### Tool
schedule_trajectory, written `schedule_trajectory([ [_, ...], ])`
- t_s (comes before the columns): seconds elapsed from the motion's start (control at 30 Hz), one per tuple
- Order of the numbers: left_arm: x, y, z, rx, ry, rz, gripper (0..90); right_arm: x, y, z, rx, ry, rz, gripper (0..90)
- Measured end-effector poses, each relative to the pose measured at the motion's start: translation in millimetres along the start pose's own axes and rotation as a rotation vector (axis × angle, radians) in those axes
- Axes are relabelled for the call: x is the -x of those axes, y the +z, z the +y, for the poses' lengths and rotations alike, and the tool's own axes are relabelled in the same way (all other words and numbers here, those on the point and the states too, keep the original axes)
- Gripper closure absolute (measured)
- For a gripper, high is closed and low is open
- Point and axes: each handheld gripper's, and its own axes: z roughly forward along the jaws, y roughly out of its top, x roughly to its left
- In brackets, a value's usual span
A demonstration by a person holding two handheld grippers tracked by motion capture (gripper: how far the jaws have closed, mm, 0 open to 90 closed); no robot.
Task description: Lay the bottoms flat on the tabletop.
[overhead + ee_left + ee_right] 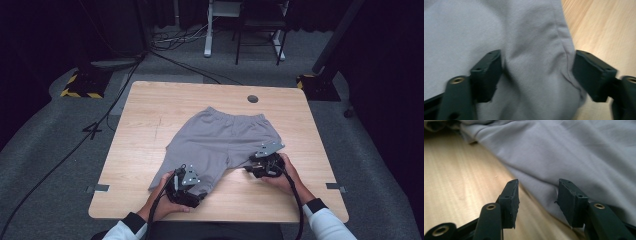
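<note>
Grey shorts [225, 137] lie flat on the wooden table [150, 105], waistband at the far side and legs toward me. My left gripper [194, 191] sits at the left leg's hem. In the left gripper view its jaws [541, 72] stand wide apart, straddling a raised fold of the grey fabric [531, 37] next to bare wood [604, 30]. My right gripper [250, 169] lies low at the right leg's hem. In the right gripper view it [537, 195] is open, with the edge of the fabric [574, 150] running between its jaws over the tabletop [461, 175].
A round cable hole [253, 98] sits near the table's far edge. Beyond the table are cables on the floor, a striped stand base [80, 86] at the left and furniture legs [207, 35] at the back. Bare wood surrounds the shorts.
</note>
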Motion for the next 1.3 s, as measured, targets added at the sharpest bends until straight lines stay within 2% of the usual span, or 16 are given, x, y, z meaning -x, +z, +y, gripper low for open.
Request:
schedule_trajectory([
  [0.07,-4.2,-0.7,-0.6,0.007,-0.015,0.002,35.2,5.5,1.0,-1.2,0.012,0.013,0.019,59.2],
  [0.13,-7.8,-0.8,-0.9,-0.003,0.002,0.043,52.4,10.7,1.1,-1.6,0.014,0.038,-0.007,66.3],
  [0.17,-10.7,-0.6,-1.6,0.000,0.007,0.039,57.4,12.6,1.0,-1.7,0.015,0.040,-0.009,69.6],
  [0.23,-17.2,-2.3,-1.6,0.007,0.005,0.051,70.8,13.1,-0.5,-0.8,-0.006,0.030,-0.048,79.6],
  [0.37,-25.1,-15.3,1.5,0.073,-0.001,0.060,82.2,9.5,-7.0,3.0,-0.034,-0.017,-0.084,86.2],
  [0.47,-34.0,-37.6,7.9,0.154,-0.004,0.094,87.3,8.8,-29.6,12.8,0.046,-0.012,-0.088,86.6],
  [0.57,-53.0,-59.9,14.2,0.223,-0.053,0.113,87.5,12.5,-57.3,23.9,0.146,0.012,-0.121,86.7],
  [0.67,-68.7,-68.6,20.3,0.250,-0.078,0.127,87.7,21.7,-78.8,32.0,0.218,0.047,-0.163,86.8],
  [0.8,-90.2,-65.5,30.6,0.221,-0.065,0.198,87.8,36.7,-88.3,39.8,0.252,0.089,-0.219,86.8],
  [0.83,-97.8,-62.8,31.8,0.218,-0.082,0.194,87.9,41.2,-88.4,41.4,0.249,0.099,-0.237,86.9],
  [0.93,-119.0,-48.9,32.2,0.155,-0.091,0.248,87.8,55.8,-84.4,44.0,0.228,0.141,-0.287,86.8],
  [1.03,-137.8,-32.0,23.3,0.089,-0.145,0.248,87.8,72.7,-74.3,40.0,0.167,0.184,-0.340,86.8],
  [1.13,-147.2,-19.7,10.4,0.082,-0.213,0.178,87.3,90.9,-61.4,28.0,0.115,0.256,-0.359,86.4],
  [1.2,-143.3,-14.8,6.5,0.058,-0.210,0.152,86.6,96.7,-51.6,21.2,0.065,0.268,-0.365,83.9],
  [1.27,-137.0,-15.4,5.9,0.045,-0.190,0.146,82.9,97.3,-43.1,16.4,0.018,0.284,-0.425,70.1],
  [1.3,-135.2,-16.8,6.4,0.045,-0.188,0.149,78.7,97.3,-41.3,13.3,0.021,0.291,-0.400,65.3],
])
